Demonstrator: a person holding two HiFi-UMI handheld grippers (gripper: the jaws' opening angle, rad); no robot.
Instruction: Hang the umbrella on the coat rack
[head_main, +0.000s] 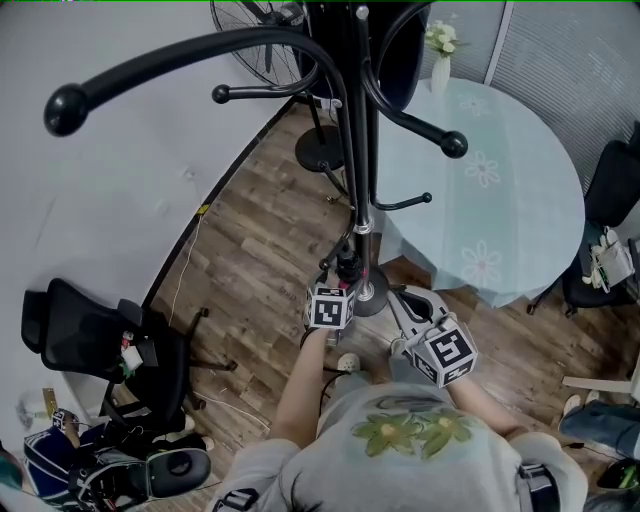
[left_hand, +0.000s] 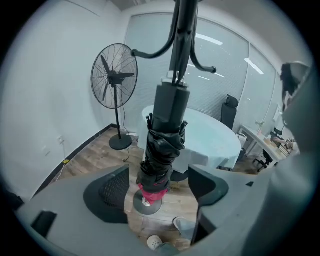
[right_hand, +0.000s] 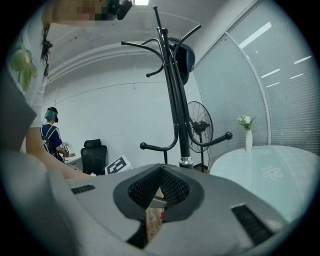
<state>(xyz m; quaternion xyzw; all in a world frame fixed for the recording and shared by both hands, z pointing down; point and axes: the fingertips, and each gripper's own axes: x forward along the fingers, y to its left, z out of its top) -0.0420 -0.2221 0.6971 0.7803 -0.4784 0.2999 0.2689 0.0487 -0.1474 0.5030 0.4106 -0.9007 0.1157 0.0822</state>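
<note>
A folded black umbrella (left_hand: 162, 145) with a pink tip hangs upright against the pole of the black coat rack (left_hand: 181, 30), above the rack's round base (left_hand: 147, 202). In the head view the umbrella (head_main: 350, 265) shows low on the rack (head_main: 358, 120). My left gripper (left_hand: 157, 187) is open; the umbrella's lower end stands between the jaws with a gap on each side. The left gripper (head_main: 343, 283) sits just in front of the pole. My right gripper (head_main: 408, 303) is to the right of the base, and its pads (right_hand: 165, 187) meet, shut on nothing I can see.
A round table (head_main: 500, 180) with a pale blue cloth and a flower vase (head_main: 440, 60) stands right of the rack. A standing fan (left_hand: 114, 75) is behind it by the wall. A black office chair (head_main: 90, 340) and a seated person (head_main: 60, 450) are at lower left.
</note>
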